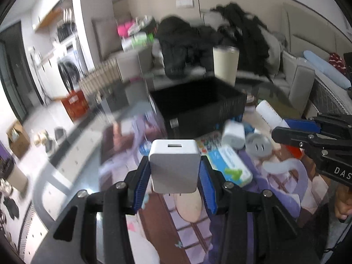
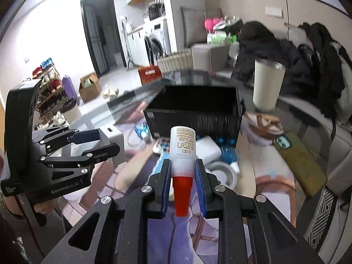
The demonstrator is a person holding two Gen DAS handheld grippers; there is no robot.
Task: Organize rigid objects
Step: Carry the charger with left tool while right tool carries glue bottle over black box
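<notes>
My left gripper [image 1: 175,165] is shut on a white USB charger block [image 1: 175,165] and holds it above the table in front of a black storage box [image 1: 206,112]. It also shows at the left of the right wrist view [image 2: 107,140], with the charger [image 2: 111,135] between its fingers. My right gripper [image 2: 182,167] is shut on a white glue bottle with a red cap [image 2: 182,154], held in front of the same black box [image 2: 193,114]. The right gripper [image 1: 279,129] enters the left wrist view from the right, with the bottle [image 1: 269,113] in it.
A white adapter [image 1: 233,134], a grey round plug [image 1: 258,146], a blue and white box [image 1: 231,165] and a white power brick [image 2: 208,148] lie on the patterned mat. A cream tumbler [image 2: 266,85] stands behind the box. A green phone case [image 2: 301,160] lies at the right.
</notes>
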